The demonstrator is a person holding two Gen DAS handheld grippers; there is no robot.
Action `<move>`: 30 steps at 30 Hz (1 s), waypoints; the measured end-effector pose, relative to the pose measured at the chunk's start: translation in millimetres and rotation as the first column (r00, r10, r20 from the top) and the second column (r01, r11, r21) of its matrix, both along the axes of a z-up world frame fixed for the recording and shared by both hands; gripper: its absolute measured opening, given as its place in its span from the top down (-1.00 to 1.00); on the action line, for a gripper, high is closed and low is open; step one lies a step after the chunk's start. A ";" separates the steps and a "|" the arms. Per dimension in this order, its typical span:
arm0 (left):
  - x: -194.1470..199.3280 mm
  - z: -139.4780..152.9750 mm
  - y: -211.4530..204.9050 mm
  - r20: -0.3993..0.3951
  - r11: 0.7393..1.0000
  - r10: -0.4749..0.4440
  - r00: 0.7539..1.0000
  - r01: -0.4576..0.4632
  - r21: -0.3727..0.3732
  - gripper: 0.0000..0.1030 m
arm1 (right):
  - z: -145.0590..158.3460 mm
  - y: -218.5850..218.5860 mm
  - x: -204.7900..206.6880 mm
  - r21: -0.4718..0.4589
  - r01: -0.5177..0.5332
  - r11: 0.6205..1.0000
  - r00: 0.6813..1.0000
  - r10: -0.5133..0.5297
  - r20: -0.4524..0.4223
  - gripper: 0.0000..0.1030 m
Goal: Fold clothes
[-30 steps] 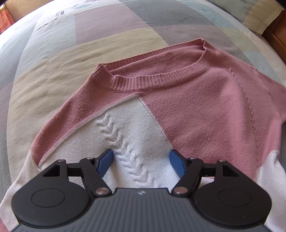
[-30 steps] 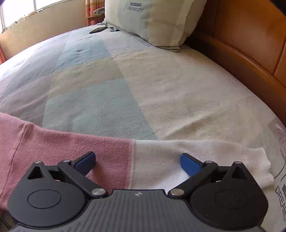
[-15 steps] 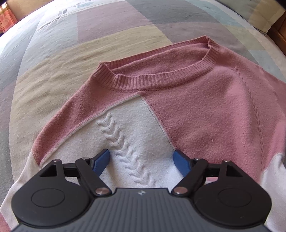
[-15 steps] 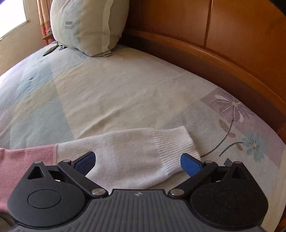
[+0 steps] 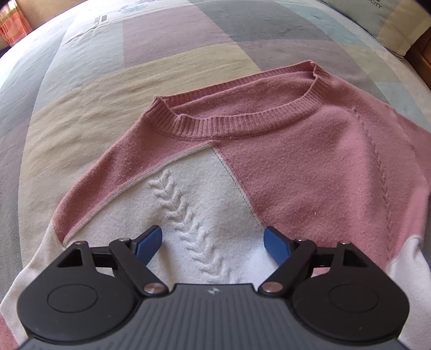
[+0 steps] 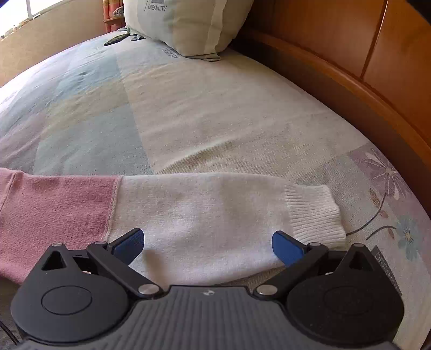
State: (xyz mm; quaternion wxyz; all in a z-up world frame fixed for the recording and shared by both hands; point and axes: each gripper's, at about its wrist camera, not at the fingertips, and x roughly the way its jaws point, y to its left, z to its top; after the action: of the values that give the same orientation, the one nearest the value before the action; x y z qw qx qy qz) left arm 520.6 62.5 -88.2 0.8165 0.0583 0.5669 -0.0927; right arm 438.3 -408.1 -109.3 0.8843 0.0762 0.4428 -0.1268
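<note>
A pink and white knitted sweater [image 5: 309,167] lies flat on the bed, its ribbed neckline [image 5: 242,121] towards the far side. My left gripper [image 5: 212,243] hovers open over the white front panel with the cable stitch [image 5: 183,212]. In the right wrist view one sleeve [image 6: 194,210] stretches across the bed, pink at the left, white towards its ribbed cuff [image 6: 312,212]. Over the white part of that sleeve hangs my right gripper [image 6: 207,246], open, with nothing between its blue pads [image 6: 285,247].
The bedspread [image 5: 134,67] has pastel colour blocks and a flower print [image 6: 385,172]. A pillow [image 6: 183,24] rests at the far end against the wooden headboard [image 6: 363,59]. A dark flat object [image 6: 114,40] lies beside the pillow.
The right gripper swung right to the cuff, then back left over the white sleeve. The left gripper stayed over the white panel with only slight drift. Both stayed open.
</note>
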 end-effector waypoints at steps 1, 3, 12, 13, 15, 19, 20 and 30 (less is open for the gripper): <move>-3.2 4.5 -1.2 0.007 1.000 -0.006 1.000 0.006 -0.011 -0.60 | 4.6 7.8 -0.7 0.009 -0.015 1.000 1.000 0.015 0.004 -1.00; -10.3 13.5 -3.7 0.023 0.999 -0.015 1.000 0.016 -0.032 -0.60 | 13.9 23.4 -2.2 0.025 -0.046 0.999 0.999 0.046 0.011 -1.00; -39.3 4.5 9.5 -0.001 0.986 0.048 0.999 -0.047 -0.160 -0.61 | 33.2 154.3 20.8 0.185 -0.313 0.932 0.949 0.299 0.100 -1.00; -41.8 2.0 17.1 -0.009 0.981 0.082 0.997 -0.082 -0.178 -0.61 | 31.6 171.7 24.7 0.201 -0.344 0.917 0.938 0.329 0.105 -1.00; -49.0 -0.7 34.5 -0.022 0.968 0.144 0.989 -0.145 -0.204 -0.62 | 28.4 203.8 31.1 0.228 -0.405 0.886 0.914 0.389 0.114 -1.00; -63.5 5.6 68.4 -0.022 0.957 0.197 0.980 -0.198 -0.211 -0.62 | 12.7 244.3 38.4 0.239 -0.497 0.834 0.865 0.497 0.065 -1.00; -66.2 9.3 76.3 -0.016 0.954 0.204 0.979 -0.203 -0.222 -0.62 | 6.0 249.3 39.7 0.243 -0.511 0.825 0.854 0.519 0.032 -1.00; -45.1 -0.1 121.4 0.073 0.911 0.331 0.941 -0.298 -0.284 -0.61 | -8.9 261.1 40.3 0.176 -0.550 0.817 0.818 0.569 -0.087 -1.00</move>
State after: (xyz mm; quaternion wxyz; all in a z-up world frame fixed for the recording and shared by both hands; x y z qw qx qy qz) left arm 475.5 183.9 -88.3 0.8534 -0.1397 0.5011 -0.0324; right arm 478.6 -147.0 -118.1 0.8423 -0.0032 0.5127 0.1662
